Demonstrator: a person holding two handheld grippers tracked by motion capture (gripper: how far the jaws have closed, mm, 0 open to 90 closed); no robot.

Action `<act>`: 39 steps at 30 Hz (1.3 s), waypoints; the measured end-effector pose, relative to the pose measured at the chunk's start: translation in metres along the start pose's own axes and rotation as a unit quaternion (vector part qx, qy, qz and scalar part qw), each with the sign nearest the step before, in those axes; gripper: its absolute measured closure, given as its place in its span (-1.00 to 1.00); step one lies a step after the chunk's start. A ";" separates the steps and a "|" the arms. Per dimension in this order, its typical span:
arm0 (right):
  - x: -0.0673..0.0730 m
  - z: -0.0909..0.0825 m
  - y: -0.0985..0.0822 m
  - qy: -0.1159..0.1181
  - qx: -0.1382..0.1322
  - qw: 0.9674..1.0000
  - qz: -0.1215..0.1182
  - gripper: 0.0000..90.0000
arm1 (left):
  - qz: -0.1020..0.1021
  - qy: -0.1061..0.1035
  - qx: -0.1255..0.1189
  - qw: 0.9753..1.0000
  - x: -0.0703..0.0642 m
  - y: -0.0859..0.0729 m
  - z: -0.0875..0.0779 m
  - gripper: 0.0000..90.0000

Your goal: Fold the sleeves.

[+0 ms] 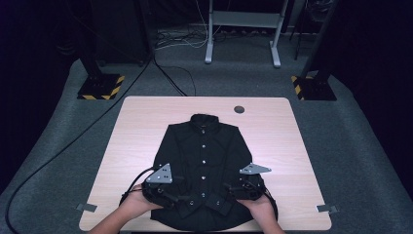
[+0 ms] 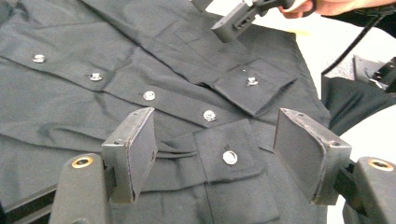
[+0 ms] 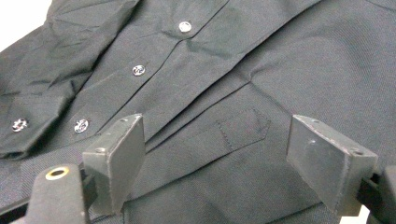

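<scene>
On the light wooden table (image 1: 146, 126) lies a black shirt (image 1: 204, 146), spread flat with its buttoned front up and its collar (image 1: 203, 120) pointing away from the person. Both sleeves are folded inward, so the two cuffs (image 2: 252, 88) rest near the hem, close to the row of buttons (image 2: 149, 95). This flat and symmetric layout probably serves the folding: the cloth has few wrinkles and the next fold can be taken from the bottom edge.

The left gripper (image 1: 181, 194) stands over the lower left part of the shirt, and in the left gripper view its jaws are apart, with a cuff and its button (image 2: 229, 157) lying between them but not pinched; the pads (image 2: 140, 154) do not press on the cloth. I think it is held this way so that it can come down on the cuff or the hem.

The right gripper (image 1: 233, 187) is at the lower right part of the shirt. Its jaws are also apart, over the sleeve placket (image 3: 243, 127), and they grip nothing. The two hands (image 1: 134, 204) hold the tools at about the same height, one at each side of the button line, which seems to prepare a lift of the bottom edge with both sides together.

A small dark round cap (image 1: 238, 109) sits in the table beyond the collar, well apart from the work.
</scene>
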State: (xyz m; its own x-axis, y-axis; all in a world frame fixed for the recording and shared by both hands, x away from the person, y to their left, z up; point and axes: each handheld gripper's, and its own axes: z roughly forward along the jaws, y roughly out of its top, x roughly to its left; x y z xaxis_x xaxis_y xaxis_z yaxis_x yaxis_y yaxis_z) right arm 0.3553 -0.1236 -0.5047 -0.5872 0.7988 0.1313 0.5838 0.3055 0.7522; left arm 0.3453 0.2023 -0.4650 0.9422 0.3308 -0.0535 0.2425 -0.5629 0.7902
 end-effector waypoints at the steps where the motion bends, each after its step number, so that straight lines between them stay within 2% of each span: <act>1: 0.000 0.000 0.000 0.000 0.000 1.000 0.000 -0.58 | -0.002 0.004 0.001 1.000 0.002 -0.001 0.001 -0.36; 5: 0.001 0.000 0.000 0.001 0.001 1.000 -0.002 -0.58 | -0.015 0.015 0.006 1.000 0.009 -0.005 0.005 -0.42; 8: 0.001 0.001 0.000 0.001 0.002 1.000 -0.003 -0.59 | -0.017 0.017 0.007 1.000 0.011 -0.007 0.007 -0.42; 9: 0.001 0.001 0.000 0.001 0.002 1.000 -0.003 -0.59 | -0.029 0.029 0.015 0.999 0.021 -0.012 0.013 -0.42; 15: 0.000 0.003 0.000 0.001 0.004 1.000 -0.004 -0.59 | -0.056 0.046 0.015 0.997 0.036 -0.020 0.021 -0.45; 20: 0.001 0.007 0.000 0.002 0.009 1.000 -0.008 -0.59 | -0.055 0.061 0.025 0.996 0.041 -0.022 0.027 -0.47; 27: 0.003 0.014 0.000 0.003 0.016 1.000 -0.020 -0.59 | -0.063 0.081 0.033 0.994 0.051 -0.025 0.035 -0.48; 32: 0.004 0.020 0.000 0.003 0.021 0.999 -0.027 -0.60 | -0.069 0.098 0.034 0.992 0.058 -0.028 0.036 -0.49; 39: 0.006 0.026 0.000 0.003 0.027 0.999 -0.033 -0.60 | -0.077 0.125 0.040 0.988 0.063 -0.030 0.038 -0.49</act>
State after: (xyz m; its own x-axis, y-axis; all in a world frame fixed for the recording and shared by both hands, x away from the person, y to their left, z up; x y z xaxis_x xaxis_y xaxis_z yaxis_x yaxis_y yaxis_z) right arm 0.3663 -0.1060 -0.5209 -0.6289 0.7727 0.0860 0.5729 0.3858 0.7231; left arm 0.4062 0.2117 -0.5155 0.8080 0.5891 -0.0093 0.4061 -0.5454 0.7332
